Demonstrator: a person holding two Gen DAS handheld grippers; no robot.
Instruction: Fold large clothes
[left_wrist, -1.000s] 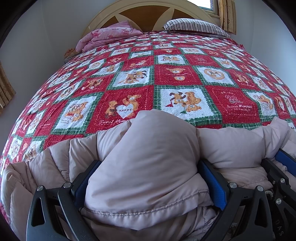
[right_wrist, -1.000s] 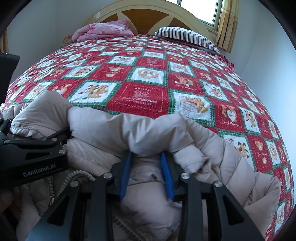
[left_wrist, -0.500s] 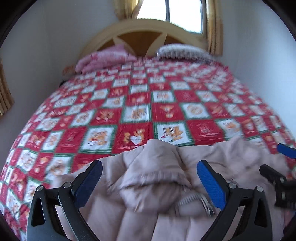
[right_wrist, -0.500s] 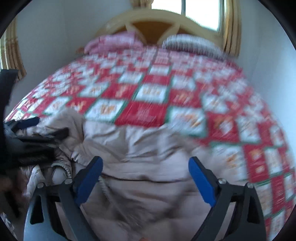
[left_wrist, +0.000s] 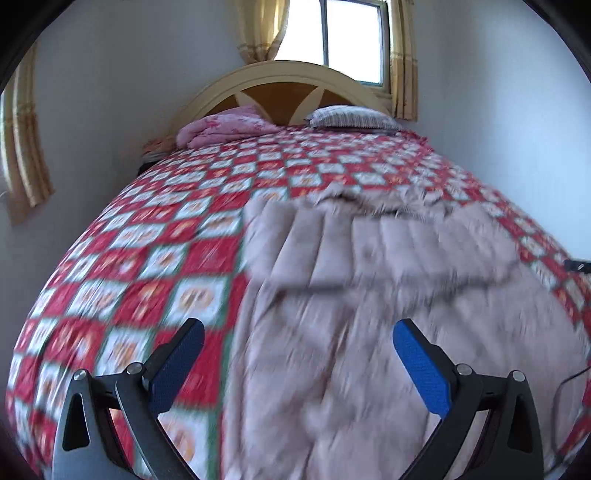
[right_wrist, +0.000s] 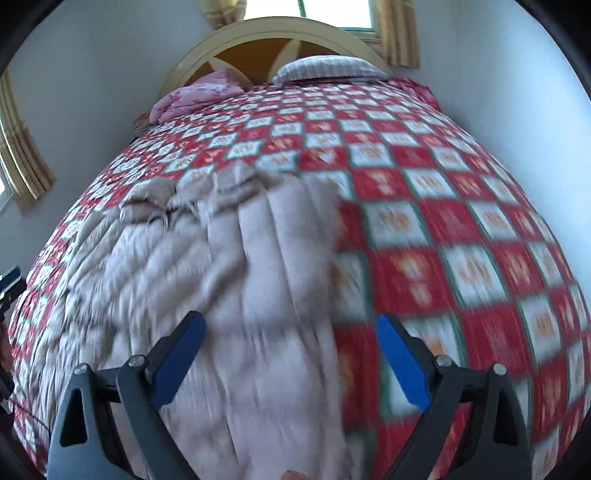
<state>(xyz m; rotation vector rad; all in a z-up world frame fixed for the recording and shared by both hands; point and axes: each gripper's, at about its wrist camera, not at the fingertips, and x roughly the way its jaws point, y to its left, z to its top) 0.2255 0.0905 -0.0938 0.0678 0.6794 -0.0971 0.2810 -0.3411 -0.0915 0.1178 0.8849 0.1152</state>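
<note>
Left wrist view shows a pale beige quilted puffer coat (left_wrist: 369, 295) spread flat on a red, white and green patchwork bedspread (left_wrist: 147, 258), its collar end rumpled toward the headboard side and its body running down under the camera. Motion blur softens the cloth, so finer detail of its folds cannot be told. The left gripper (left_wrist: 295, 354) hangs above the coat's left edge with its blue-padded jaws wide apart and nothing between them. From the right wrist view, the same coat (right_wrist: 229, 288) lies on the left half of the bedspread (right_wrist: 461, 240), and the right gripper (right_wrist: 291, 350) stands over the coat's right edge, jaws likewise spread and empty. Beyond the coat, a pink folded blanket (left_wrist: 225, 127) and a striped pillow (left_wrist: 351, 116) rest against an arched cream and brown wooden headboard (left_wrist: 280, 85), below a bright window (left_wrist: 328, 33) with yellow curtains (left_wrist: 402, 59).
</note>
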